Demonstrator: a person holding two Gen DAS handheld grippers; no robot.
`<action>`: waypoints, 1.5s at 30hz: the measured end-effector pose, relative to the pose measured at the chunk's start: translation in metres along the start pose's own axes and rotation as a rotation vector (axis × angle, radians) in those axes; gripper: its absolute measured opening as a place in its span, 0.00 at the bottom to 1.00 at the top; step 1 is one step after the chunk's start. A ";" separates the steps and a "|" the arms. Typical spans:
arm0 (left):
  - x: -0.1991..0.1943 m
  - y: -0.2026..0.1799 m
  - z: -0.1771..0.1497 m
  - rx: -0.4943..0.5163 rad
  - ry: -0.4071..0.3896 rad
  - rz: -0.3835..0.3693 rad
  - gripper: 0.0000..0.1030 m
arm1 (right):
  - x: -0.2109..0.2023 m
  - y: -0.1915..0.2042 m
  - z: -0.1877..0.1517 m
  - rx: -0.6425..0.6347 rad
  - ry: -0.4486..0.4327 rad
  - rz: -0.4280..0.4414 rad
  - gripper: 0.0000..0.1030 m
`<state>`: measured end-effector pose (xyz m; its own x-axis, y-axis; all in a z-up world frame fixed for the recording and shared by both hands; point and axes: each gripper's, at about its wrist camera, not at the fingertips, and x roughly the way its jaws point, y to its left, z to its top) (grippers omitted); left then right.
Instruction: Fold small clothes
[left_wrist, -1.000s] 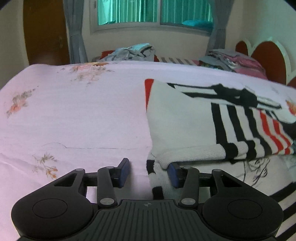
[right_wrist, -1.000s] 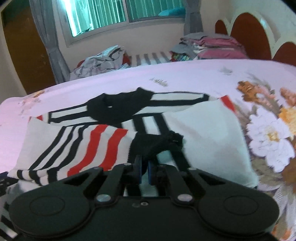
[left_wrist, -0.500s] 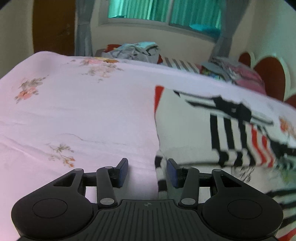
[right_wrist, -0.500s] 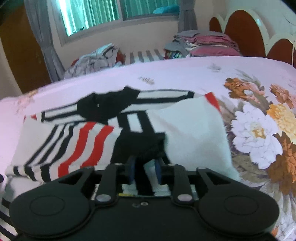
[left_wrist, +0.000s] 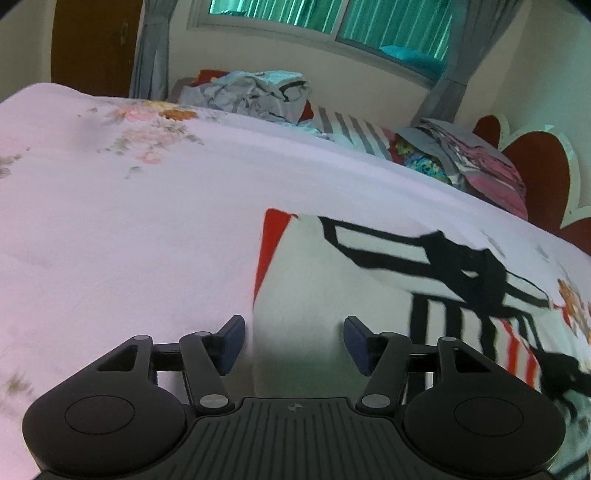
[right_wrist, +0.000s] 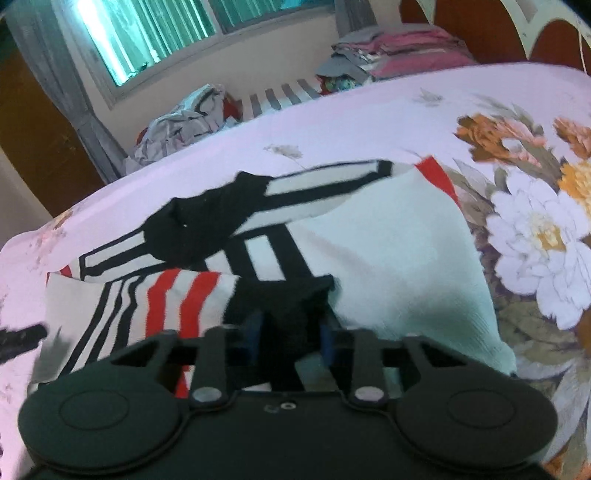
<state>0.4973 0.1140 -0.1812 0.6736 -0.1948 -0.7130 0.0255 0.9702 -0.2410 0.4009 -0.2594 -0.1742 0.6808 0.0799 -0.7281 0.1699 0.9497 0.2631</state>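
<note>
A white knit sweater (left_wrist: 317, 295) with black and red stripes lies partly folded on the pink floral bedsheet (left_wrist: 129, 229). My left gripper (left_wrist: 293, 341) hovers over the sweater's plain white left edge. Its jaws are opening, and the cloth lies under them, not pinched. In the right wrist view the striped sleeve (right_wrist: 177, 295) lies folded across the sweater's body (right_wrist: 399, 258). My right gripper (right_wrist: 291, 338) sits low over the sleeve's black cuff (right_wrist: 284, 295). Its jaws are closing with the cuff between the pads, which stand apart and do not squeeze it.
A heap of crumpled grey clothes (left_wrist: 255, 92) and a stack of folded pink and grey clothes (left_wrist: 476, 162) lie at the bed's far side under the window. A red and white headboard (left_wrist: 532, 177) stands at the right. Bare sheet stretches left of the sweater.
My left gripper let go of the sweater's striped hem, slid forward along its left edge and opened wider. My right gripper, shut on the black cuff a second ago, has spread its pads apart.
</note>
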 end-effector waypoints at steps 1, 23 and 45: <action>0.007 0.000 0.003 -0.002 0.002 0.000 0.57 | -0.001 0.003 0.000 -0.013 -0.009 0.002 0.17; -0.027 -0.025 -0.005 0.058 -0.113 0.024 0.57 | -0.018 0.027 0.007 -0.178 -0.111 -0.001 0.26; -0.059 -0.077 -0.063 0.123 -0.040 -0.010 0.57 | -0.030 0.049 -0.026 -0.297 -0.025 0.026 0.32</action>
<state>0.4091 0.0419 -0.1625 0.7019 -0.2015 -0.6832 0.1217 0.9790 -0.1637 0.3702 -0.2070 -0.1562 0.7001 0.1015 -0.7068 -0.0615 0.9947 0.0820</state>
